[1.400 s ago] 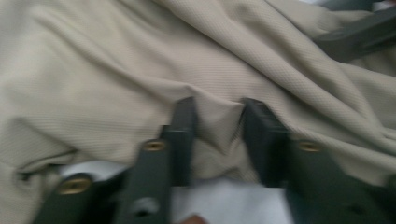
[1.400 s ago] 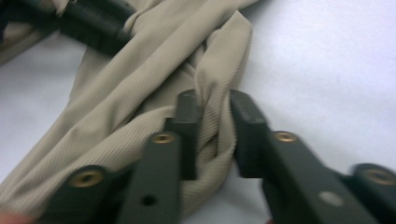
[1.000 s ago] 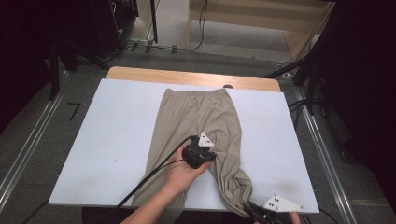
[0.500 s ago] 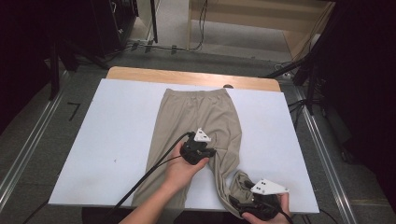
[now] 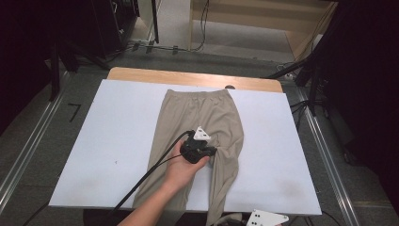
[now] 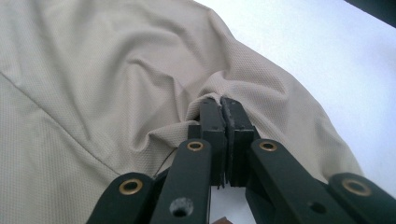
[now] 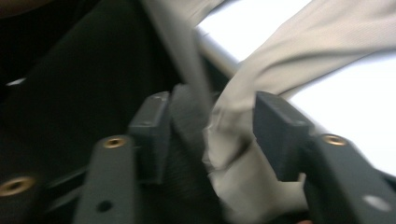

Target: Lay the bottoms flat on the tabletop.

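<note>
White surface [image 5: 117, 141] has the tan pants [image 5: 207, 113] laid flat mid-board, left gripper [image 6: 223, 109] fingers pinching a fold near the crotch, right gripper [image 7: 208, 126] fingers spread around the leg hem hanging off the near edge.

High view looks forward and down from the near side, taking in the whole white table [image 5: 117, 141]. Left gripper view sits very close, looking along its jaws at the beige trousers [image 6: 93, 84]. Right gripper view is just off the table's near edge, blurred. All three share the trousers [image 5: 202, 117].
</note>
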`<control>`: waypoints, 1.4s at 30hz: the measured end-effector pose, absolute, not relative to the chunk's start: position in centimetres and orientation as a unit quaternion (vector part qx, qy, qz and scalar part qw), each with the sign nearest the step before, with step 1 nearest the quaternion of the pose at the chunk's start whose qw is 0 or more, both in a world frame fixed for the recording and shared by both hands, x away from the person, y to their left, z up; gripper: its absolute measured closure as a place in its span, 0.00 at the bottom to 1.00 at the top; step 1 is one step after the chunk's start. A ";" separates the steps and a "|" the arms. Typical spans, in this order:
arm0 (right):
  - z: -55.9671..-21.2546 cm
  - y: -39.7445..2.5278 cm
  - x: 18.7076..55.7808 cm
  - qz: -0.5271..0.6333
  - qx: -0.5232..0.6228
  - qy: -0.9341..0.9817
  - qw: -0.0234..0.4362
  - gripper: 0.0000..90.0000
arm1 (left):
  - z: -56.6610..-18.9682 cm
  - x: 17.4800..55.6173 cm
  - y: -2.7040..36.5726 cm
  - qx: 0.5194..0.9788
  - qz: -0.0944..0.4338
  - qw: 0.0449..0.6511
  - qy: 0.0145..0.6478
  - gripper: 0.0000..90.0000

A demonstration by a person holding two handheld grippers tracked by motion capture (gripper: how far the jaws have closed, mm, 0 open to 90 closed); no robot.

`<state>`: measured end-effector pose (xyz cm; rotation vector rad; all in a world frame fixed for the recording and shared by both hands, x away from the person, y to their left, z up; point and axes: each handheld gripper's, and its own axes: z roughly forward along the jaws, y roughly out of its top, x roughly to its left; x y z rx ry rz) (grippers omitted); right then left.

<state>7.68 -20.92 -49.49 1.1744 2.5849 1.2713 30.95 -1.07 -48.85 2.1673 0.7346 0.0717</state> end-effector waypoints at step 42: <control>-51.7 -29.4 16.5 0.372 0.546 0.734 0.156 0.48 | -50.8 23.9 -1.1 0.893 -0.017 0.385 0.231 0.50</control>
